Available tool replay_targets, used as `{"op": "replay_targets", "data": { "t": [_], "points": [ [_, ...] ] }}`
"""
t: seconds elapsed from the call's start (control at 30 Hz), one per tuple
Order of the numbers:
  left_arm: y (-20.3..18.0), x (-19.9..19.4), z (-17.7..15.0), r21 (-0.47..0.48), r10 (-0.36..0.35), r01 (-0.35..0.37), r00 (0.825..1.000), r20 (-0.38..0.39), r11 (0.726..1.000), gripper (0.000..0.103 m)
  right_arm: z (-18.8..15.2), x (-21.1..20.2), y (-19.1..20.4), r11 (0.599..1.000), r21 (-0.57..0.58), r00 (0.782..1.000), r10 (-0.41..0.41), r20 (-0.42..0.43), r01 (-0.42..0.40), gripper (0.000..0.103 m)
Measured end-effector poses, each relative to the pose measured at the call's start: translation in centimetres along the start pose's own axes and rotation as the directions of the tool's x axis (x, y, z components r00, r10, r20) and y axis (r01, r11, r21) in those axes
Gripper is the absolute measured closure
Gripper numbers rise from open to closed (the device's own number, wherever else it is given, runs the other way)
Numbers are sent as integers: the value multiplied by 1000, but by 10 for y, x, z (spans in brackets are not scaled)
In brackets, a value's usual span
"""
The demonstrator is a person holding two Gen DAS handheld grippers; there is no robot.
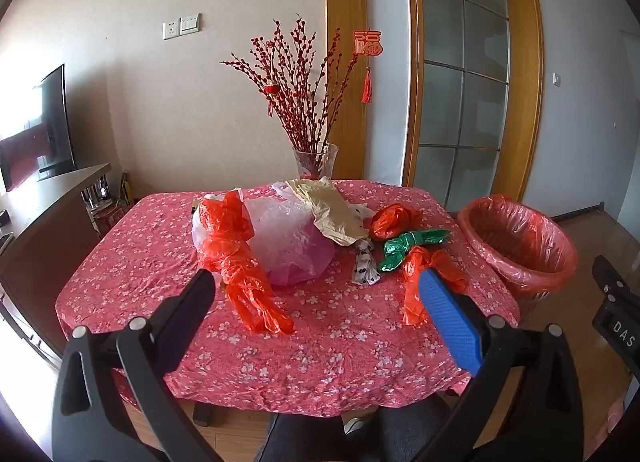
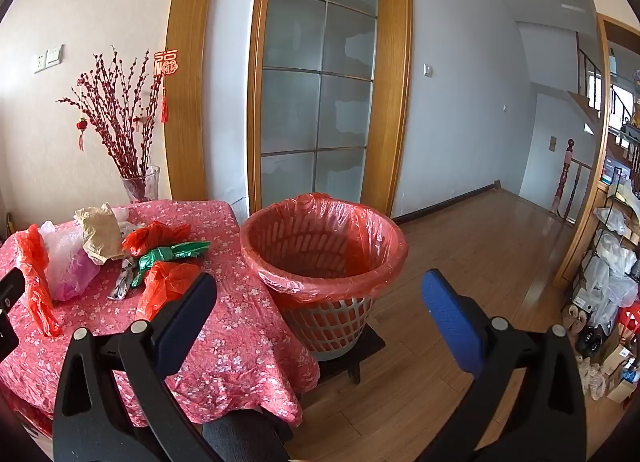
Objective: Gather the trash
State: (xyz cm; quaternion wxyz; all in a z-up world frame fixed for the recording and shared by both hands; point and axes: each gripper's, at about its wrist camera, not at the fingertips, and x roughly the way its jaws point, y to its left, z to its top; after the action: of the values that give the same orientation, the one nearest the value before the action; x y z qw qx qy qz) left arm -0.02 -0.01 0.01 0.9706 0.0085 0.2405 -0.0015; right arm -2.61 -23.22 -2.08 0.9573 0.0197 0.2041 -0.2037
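Crumpled plastic trash lies on a table with a pink flowered cloth [image 1: 328,350]: a long red bag [image 1: 244,274], a clear and pink bag [image 1: 288,246], a beige bag [image 1: 332,210], a red knot [image 1: 394,218], a green wrapper [image 1: 412,244], a small red bag [image 1: 424,274] and a black-and-white scrap [image 1: 365,266]. The waste basket with a red liner [image 2: 324,246] stands to the right of the table. My left gripper [image 1: 320,294] is open and empty above the table's near side. My right gripper [image 2: 320,294] is open and empty in front of the basket.
A glass vase with red branches [image 1: 316,162] stands at the table's far edge. A sideboard with a TV [image 1: 48,198] is on the left. A glass door [image 2: 316,102] is behind the basket. Shelves with bags and boxes [image 2: 612,282] are on the far right. The floor is wood [image 2: 460,262].
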Motion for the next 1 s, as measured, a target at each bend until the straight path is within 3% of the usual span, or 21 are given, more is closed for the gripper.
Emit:
{"op": "replay_targets", "data": {
  "t": [1.0],
  "points": [
    [0, 0, 0, 1, 0, 0, 1000, -4, 1000, 4, 0, 1, 0, 1000, 0, 1000, 0, 0, 0, 2]
  ]
}}
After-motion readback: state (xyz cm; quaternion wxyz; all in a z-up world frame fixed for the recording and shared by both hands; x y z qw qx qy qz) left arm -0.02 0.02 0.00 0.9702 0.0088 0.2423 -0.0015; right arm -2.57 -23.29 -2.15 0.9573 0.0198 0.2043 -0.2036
